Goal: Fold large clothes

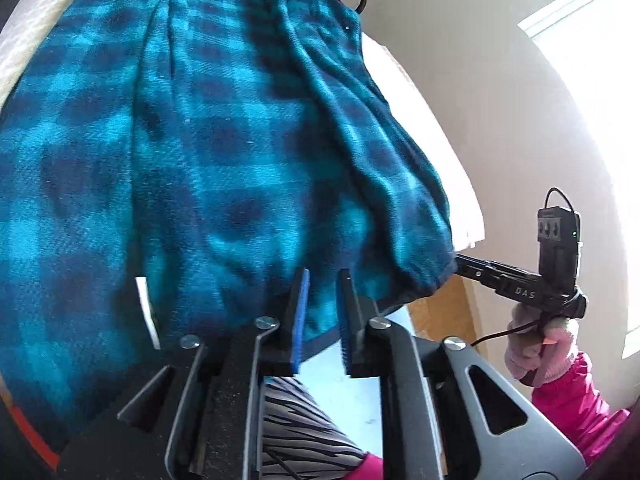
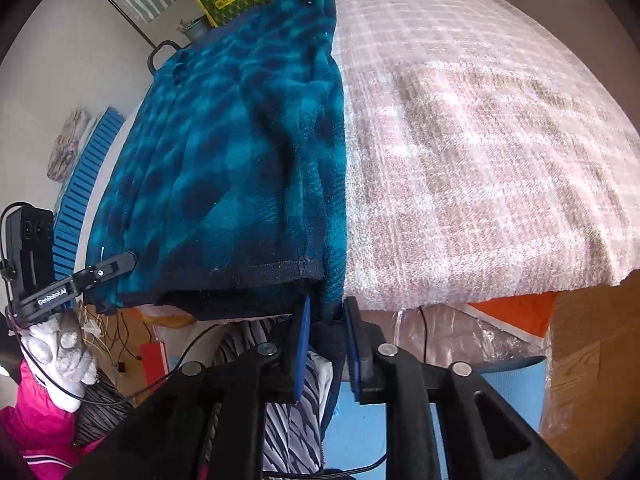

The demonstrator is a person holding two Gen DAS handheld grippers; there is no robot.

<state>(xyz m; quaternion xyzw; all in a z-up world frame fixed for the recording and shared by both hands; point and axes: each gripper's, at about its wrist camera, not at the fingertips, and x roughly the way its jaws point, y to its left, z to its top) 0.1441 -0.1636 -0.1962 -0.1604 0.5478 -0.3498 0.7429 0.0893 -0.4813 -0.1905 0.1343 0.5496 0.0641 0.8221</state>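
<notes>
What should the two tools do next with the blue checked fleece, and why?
Probably lift the near hem and carry it toward the far end, folding it in half. The blue plaid fleece lies long and narrow on the pink blanket, its dark hem hanging off the near edge. The right tool has fabric between its blue pads, and the left tool is at the hem too.

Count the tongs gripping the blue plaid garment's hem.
2: the left tongs hold the near hem of the blue plaid garment at its left corner; the right tongs pinch the right corner.
</notes>
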